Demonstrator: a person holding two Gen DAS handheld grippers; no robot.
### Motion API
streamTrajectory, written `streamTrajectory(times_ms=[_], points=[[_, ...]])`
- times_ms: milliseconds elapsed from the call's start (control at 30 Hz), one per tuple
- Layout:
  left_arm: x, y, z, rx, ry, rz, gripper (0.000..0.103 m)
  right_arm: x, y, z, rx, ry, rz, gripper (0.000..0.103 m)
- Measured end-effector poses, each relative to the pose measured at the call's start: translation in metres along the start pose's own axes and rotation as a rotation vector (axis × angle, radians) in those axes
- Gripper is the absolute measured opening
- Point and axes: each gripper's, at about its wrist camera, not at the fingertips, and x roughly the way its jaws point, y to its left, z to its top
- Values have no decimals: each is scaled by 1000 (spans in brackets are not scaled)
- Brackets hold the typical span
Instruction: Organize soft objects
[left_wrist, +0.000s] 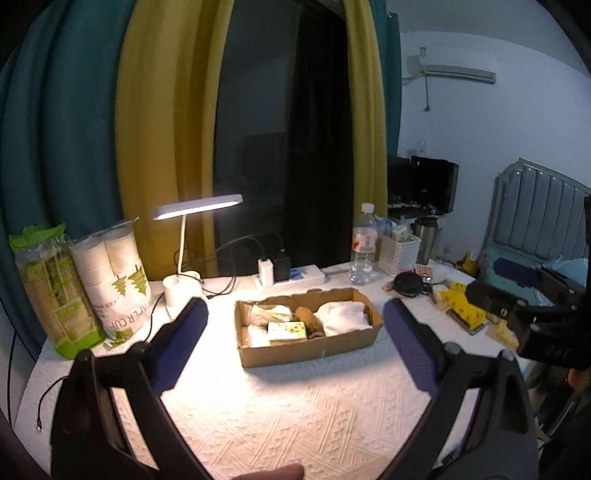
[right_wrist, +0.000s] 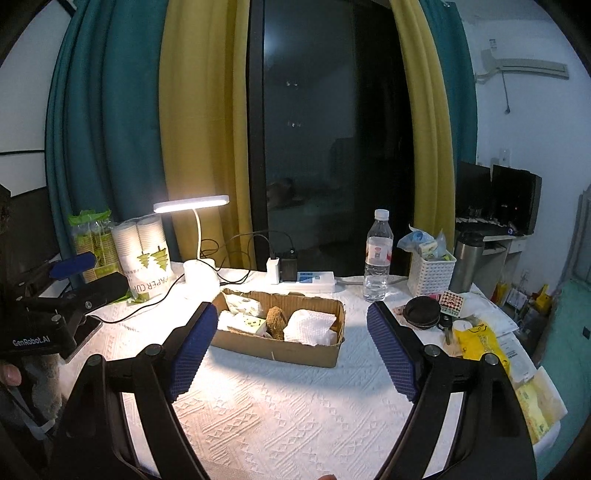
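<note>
A shallow cardboard box (left_wrist: 314, 350) (right_wrist: 295, 350) sits mid-table on a white textured cloth. In it lie a white folded cloth (left_wrist: 345, 317) (right_wrist: 308, 326), a brown sponge (left_wrist: 308, 317) (right_wrist: 277, 319), a green-printed tissue pack (left_wrist: 287, 330) (right_wrist: 251, 323) and another wrapped pack (left_wrist: 267, 314) (right_wrist: 243, 304). My left gripper (left_wrist: 295, 314) is open and empty, held back from the box. My right gripper (right_wrist: 288, 321) is open and empty, also short of the box. Each gripper shows at the edge of the other's view.
A lit desk lamp (left_wrist: 197, 205) (right_wrist: 190, 203), paper cup packs (left_wrist: 110, 280) (right_wrist: 144, 251), a power strip (left_wrist: 295, 275), a water bottle (left_wrist: 364, 247) (right_wrist: 376, 258), a white basket (right_wrist: 430, 275), a steel flask (right_wrist: 467, 262), a black pouch (right_wrist: 421, 312) and yellow bags (right_wrist: 476, 341) ring the box.
</note>
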Motion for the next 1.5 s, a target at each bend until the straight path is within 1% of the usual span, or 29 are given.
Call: streamTrajectory(times_ms=[1500], points=[[0,0,-7,-2,8,-10,97,3,-1,-4,2,20,-2,86]])
